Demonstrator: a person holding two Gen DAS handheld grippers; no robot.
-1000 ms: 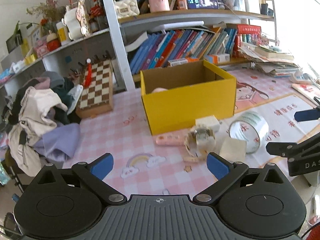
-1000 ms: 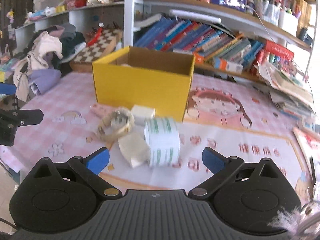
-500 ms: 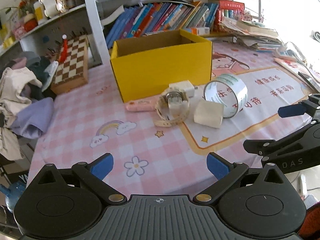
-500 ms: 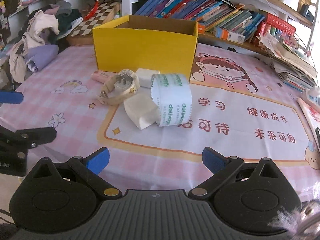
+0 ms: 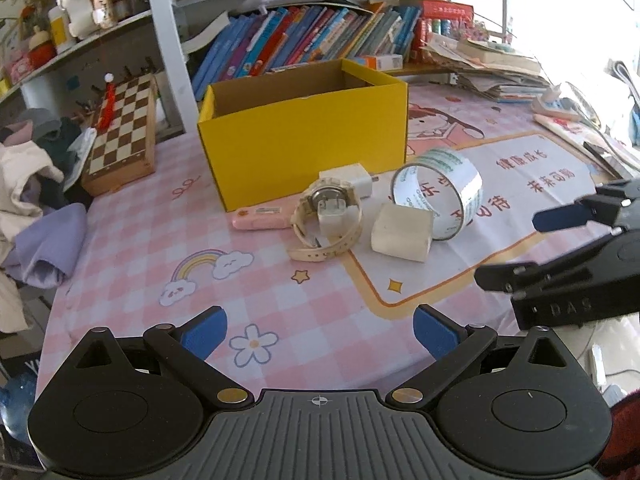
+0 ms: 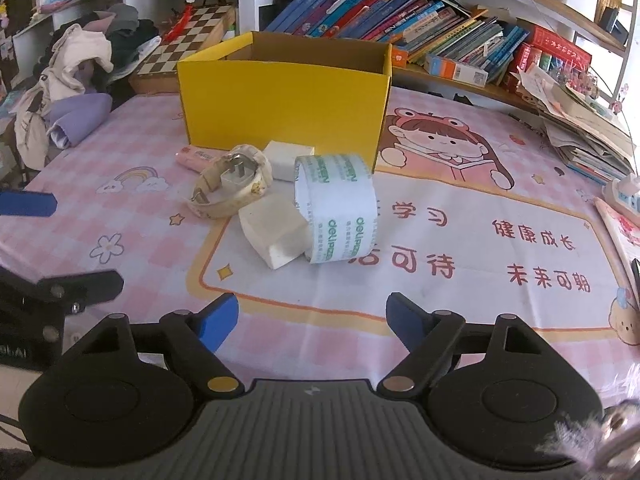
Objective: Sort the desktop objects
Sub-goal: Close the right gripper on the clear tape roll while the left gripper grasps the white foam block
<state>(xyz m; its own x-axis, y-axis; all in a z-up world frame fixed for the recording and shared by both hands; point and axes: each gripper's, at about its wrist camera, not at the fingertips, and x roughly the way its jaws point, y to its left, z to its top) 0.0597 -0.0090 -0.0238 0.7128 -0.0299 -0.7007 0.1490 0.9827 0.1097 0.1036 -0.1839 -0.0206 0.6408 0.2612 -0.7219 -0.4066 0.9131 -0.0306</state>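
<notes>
A yellow cardboard box stands open on the pink desk mat. In front of it lie a roll of clear tape, a cream eraser block, a beige wristwatch with a white plug inside its strap, a white charger and a pink eraser stick. My left gripper is open and empty, well short of them. My right gripper is open and empty, near the desk's front edge.
A chessboard leans at the back left beside a heap of clothes. Shelves of books run behind the box. Papers and a power strip lie at the right.
Both grippers have drawn back and risen, so the objects look farther and the desk's front edge shows. Nothing on the desk has moved.
</notes>
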